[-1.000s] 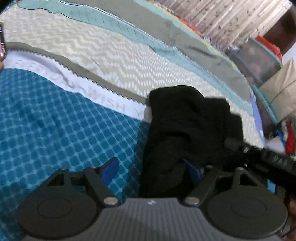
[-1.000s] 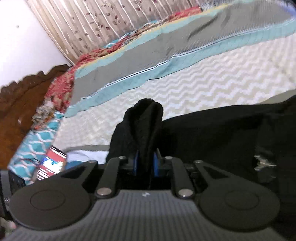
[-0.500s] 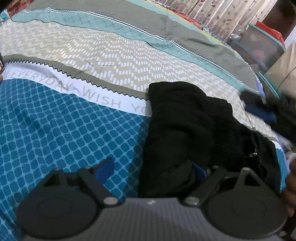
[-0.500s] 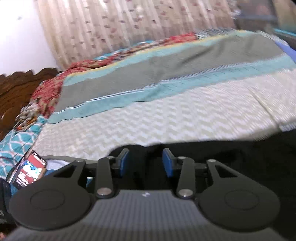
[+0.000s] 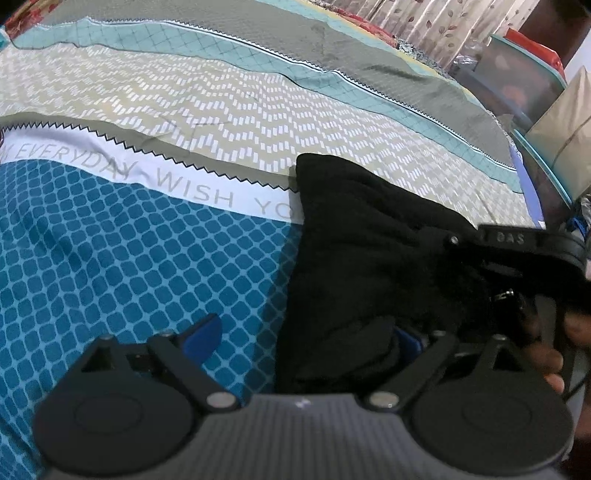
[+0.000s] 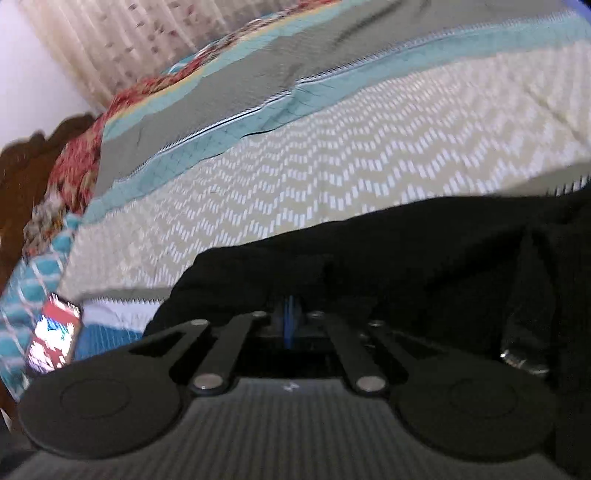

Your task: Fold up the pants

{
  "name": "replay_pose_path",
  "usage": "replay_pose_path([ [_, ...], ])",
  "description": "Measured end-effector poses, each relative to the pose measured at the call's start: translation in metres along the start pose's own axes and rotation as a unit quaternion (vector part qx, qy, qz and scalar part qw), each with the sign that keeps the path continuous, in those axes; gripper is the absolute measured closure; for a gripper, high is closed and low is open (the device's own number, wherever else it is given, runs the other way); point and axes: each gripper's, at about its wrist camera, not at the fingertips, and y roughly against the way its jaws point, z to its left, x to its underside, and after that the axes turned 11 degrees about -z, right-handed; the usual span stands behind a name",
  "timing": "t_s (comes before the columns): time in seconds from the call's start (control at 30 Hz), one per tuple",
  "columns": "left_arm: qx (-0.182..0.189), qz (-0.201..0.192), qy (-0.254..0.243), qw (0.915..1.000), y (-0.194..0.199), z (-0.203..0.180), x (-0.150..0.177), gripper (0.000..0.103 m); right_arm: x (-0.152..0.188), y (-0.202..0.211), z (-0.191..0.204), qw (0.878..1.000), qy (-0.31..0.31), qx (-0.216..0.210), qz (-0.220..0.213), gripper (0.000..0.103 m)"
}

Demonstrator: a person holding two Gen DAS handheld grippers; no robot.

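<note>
A: Where are the pants?

B: The black pants (image 5: 369, 258) lie bunched on the bedspread (image 5: 184, 110), across its blue diamond patch and the white band of lettering. Beyond them the chevron stripe stretches clear.

A: And the left gripper (image 5: 306, 339)?

B: Its jaws have just been opening and now stand wide; the near edge of the pants lies between them, covering the right blue pad, and the left pad hangs over bare bedspread.

A: The right gripper (image 6: 290, 317)?

B: It snapped closed, blue pads together at the cloth's edge; whether it pinches fabric I cannot tell.

A: Anything around?

B: A lit phone (image 6: 53, 332) far left, curtains (image 5: 424, 22) behind, storage boxes (image 5: 517, 74) at right.
</note>
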Motion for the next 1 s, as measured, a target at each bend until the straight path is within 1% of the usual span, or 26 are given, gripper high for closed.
replay_pose_path([
  [0.03, 0.001, 0.002, 0.004, 1.0, 0.002, 0.0, 0.0, 0.011, 0.0, -0.003, 0.007, 1.0, -0.01, 0.002, -0.001, 0.102],
  [0.07, 0.002, 0.004, 0.009, 1.0, 0.004, 0.0, -0.001, 0.011, 0.0, 0.004, 0.004, 1.0, -0.019, 0.001, -0.003, 0.098],
  [0.1, 0.004, 0.005, 0.012, 0.9999, 0.007, 0.001, -0.001, 0.012, 0.0, 0.013, 0.004, 1.0, -0.018, 0.005, -0.01, 0.091],
  [0.13, 0.005, 0.004, 0.015, 0.9999, 0.009, 0.0, -0.001, 0.012, -0.001, 0.015, 0.014, 1.0, -0.008, 0.008, -0.019, 0.085],
  [0.17, 0.007, 0.002, 0.018, 0.9998, 0.013, 0.0, -0.001, 0.012, 0.001, 0.028, 0.019, 0.999, 0.011, 0.0, -0.032, 0.079],
  [0.23, 0.011, -0.003, 0.026, 0.9996, 0.019, 0.0, -0.003, 0.012, 0.006, 0.045, 0.033, 0.997, 0.05, -0.027, -0.049, 0.078],
  [0.3, 0.012, -0.004, 0.036, 0.9993, 0.02, 0.0, -0.007, 0.012, 0.016, 0.057, 0.039, 0.994, 0.084, -0.053, -0.049, 0.078],
  [0.33, 0.009, -0.001, 0.037, 0.9993, 0.018, 0.0, -0.008, 0.013, 0.024, 0.057, 0.041, 0.993, 0.093, -0.064, -0.034, 0.078],
  [0.37, 0.0, 0.004, 0.036, 0.9994, 0.015, 0.0, -0.008, 0.016, 0.033, 0.049, 0.042, 0.993, 0.096, -0.068, -0.006, 0.077],
  [0.4, -0.016, 0.015, 0.03, 0.9993, 0.008, -0.001, -0.007, 0.019, 0.045, 0.038, 0.039, 0.993, 0.093, -0.062, 0.032, 0.076],
  [0.43, -0.032, 0.027, 0.024, 0.9988, 0.002, -0.003, -0.006, 0.019, 0.055, 0.027, 0.034, 0.993, 0.083, -0.057, 0.057, 0.075],
  [0.47, -0.043, 0.033, 0.019, 0.9983, -0.004, -0.003, -0.003, 0.018, 0.058, 0.026, 0.03, 0.995, 0.072, -0.06, 0.046, 0.076],
  [0.5, -0.045, 0.03, 0.018, 0.9984, -0.005, -0.003, -0.002, 0.018, 0.054, 0.025, 0.029, 0.995, 0.063, -0.063, 0.051, 0.075],
  [0.6, -0.048, 0.023, 0.015, 0.9985, 0.004, -0.007, -0.004, 0.017, 0.041, 0.032, 0.023, 0.995, 0.039, -0.076, 0.052, 0.075],
  [0.67, -0.05, 0.018, 0.011, 0.9985, 0.011, -0.008, -0.004, 0.017, 0.036, 0.037, 0.014, 0.996, 0.005, -0.081, 0.041, 0.074],
  [0.7, -0.05, 0.015, 0.011, 0.9986, 0.016, -0.009, -0.004, 0.017, 0.033, 0.041, 0.011, 0.996, -0.002, -0.081, 0.034, 0.073],
  [0.87, -0.042, -0.012, 0.0, 0.9991, 0.038, -0.014, -0.012, 0.017, 0.027, 0.071, 0.004, 0.996, -0.001, -0.084, -0.014, 0.072],
  [1.0, -0.036, -0.028, -0.015, 0.9989, 0.044, -0.031, -0.024, 0.017, 0.03, 0.072, 0.0, 0.996, 0.003, -0.087, -0.014, 0.072],
])
